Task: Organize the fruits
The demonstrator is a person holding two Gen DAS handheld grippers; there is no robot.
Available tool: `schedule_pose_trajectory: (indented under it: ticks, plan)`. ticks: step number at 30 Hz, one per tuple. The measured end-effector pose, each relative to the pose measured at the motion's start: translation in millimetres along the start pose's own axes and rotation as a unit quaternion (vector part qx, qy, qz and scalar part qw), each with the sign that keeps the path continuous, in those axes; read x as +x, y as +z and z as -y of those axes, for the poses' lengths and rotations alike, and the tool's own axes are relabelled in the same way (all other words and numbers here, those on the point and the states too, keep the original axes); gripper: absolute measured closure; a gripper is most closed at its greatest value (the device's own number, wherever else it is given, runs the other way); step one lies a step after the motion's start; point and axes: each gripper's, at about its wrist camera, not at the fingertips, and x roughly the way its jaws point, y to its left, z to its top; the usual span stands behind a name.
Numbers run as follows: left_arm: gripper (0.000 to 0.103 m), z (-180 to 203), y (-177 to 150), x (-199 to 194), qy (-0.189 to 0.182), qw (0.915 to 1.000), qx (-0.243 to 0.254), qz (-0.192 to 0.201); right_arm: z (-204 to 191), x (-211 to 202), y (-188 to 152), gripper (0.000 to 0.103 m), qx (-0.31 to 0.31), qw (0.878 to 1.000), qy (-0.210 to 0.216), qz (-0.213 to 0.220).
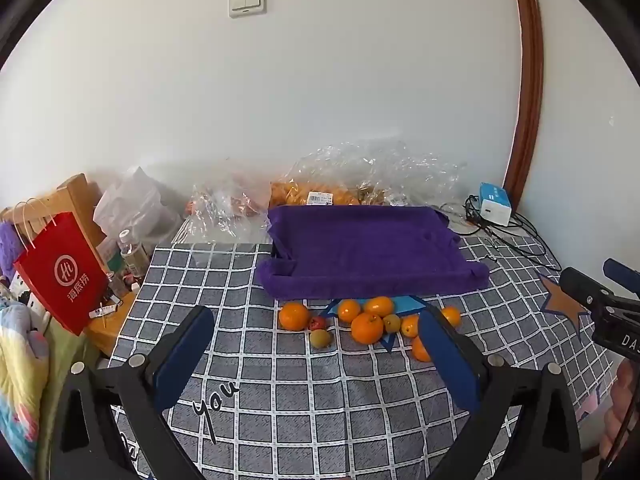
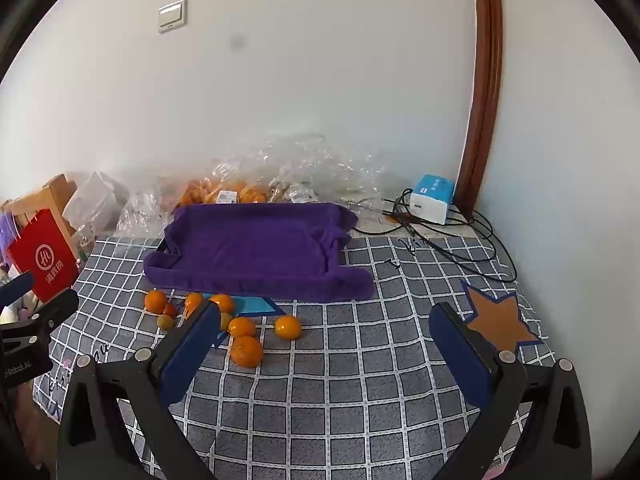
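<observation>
I have both grippers held back from the fruit, each with its fingers spread wide and nothing between them, because nothing has been picked yet and I judge the job is only starting. My left gripper points almost straight at the pile, so that its open fingers frame the fruit and the nearest piece could be reached with a short push forward; my right gripper sits further to the right over bare checked cloth, with the pile off toward its left finger, which keeps the 2 tools from crowding each other. The oranges lie loose on the cloth just in front of the purple tray, several touching one another, with 2 small greenish fruits and 1 small red fruit mixed in among them (I cannot tell what kind those small ones are). The tray is lined with a purple towel and holds nothing that I can see, and it stands right behind the pile, so I take it as the place the fruit should go; its low front edge faces me, which should make lifting over it easy. Round fruit will roll if nudged, so I would close on an outer orange first, not one wedged in the cluster. Behind the tray lie clear plastic bags with more orange fruit inside, against the wall.
</observation>
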Motion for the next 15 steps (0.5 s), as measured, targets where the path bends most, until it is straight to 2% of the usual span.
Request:
schedule_pose_trajectory:
  ticks: [15]
  plan:
    - [0.0,-3.5,-0.5,-3.2,0.003,0.9999,0.005,0.008,-2.2,-4.5,0.4,0.001,0.007,1.0,0.004,0.008]
